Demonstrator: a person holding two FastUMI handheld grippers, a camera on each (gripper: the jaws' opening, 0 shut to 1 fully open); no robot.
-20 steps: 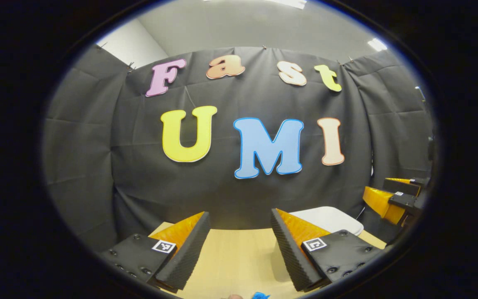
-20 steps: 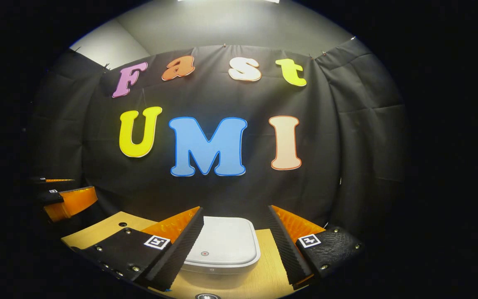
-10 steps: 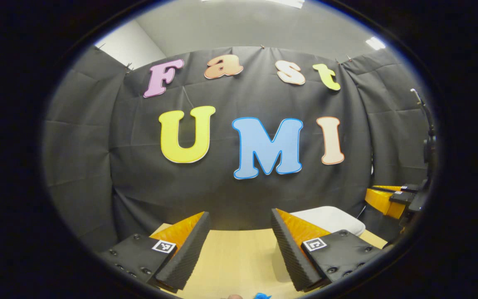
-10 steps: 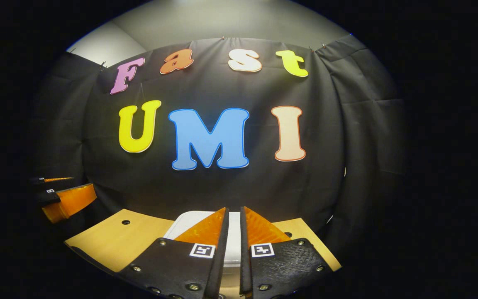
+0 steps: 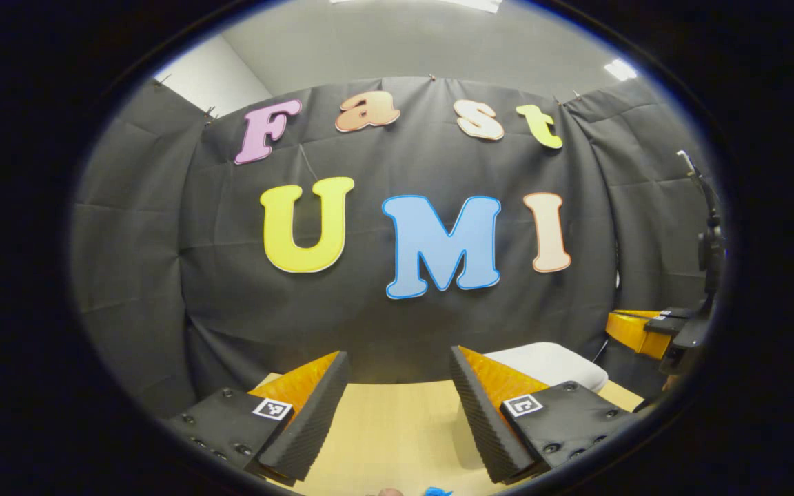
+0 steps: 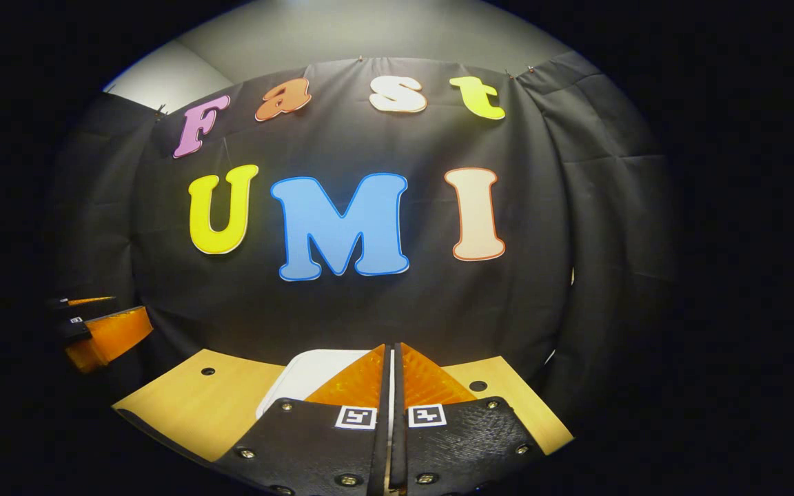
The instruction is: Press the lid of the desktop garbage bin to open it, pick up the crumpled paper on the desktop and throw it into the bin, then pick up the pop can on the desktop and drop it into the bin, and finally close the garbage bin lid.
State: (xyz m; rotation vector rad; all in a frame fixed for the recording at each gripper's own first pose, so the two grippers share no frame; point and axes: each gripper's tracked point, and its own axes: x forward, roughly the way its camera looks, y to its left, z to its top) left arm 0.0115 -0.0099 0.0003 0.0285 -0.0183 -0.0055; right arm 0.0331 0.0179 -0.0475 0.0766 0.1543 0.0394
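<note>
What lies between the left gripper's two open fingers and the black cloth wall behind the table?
Bare light wooden tabletop runs between the left gripper fingers to the wall, in the left gripper view.

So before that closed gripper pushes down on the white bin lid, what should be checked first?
1. Right gripper shut for pressing: ok, fingers together with nothing between them.
2. It is lined up over the bin lid: ok, the lid lies just beyond and under the fingertips.
3. It touches the lid: cannot tell.
4. Lid is down: ok, it lies flat in the left gripper view.
5. Left gripper is out of the way: ok, open, over bare table.
6. Paper and can located: cannot tell.
</note>
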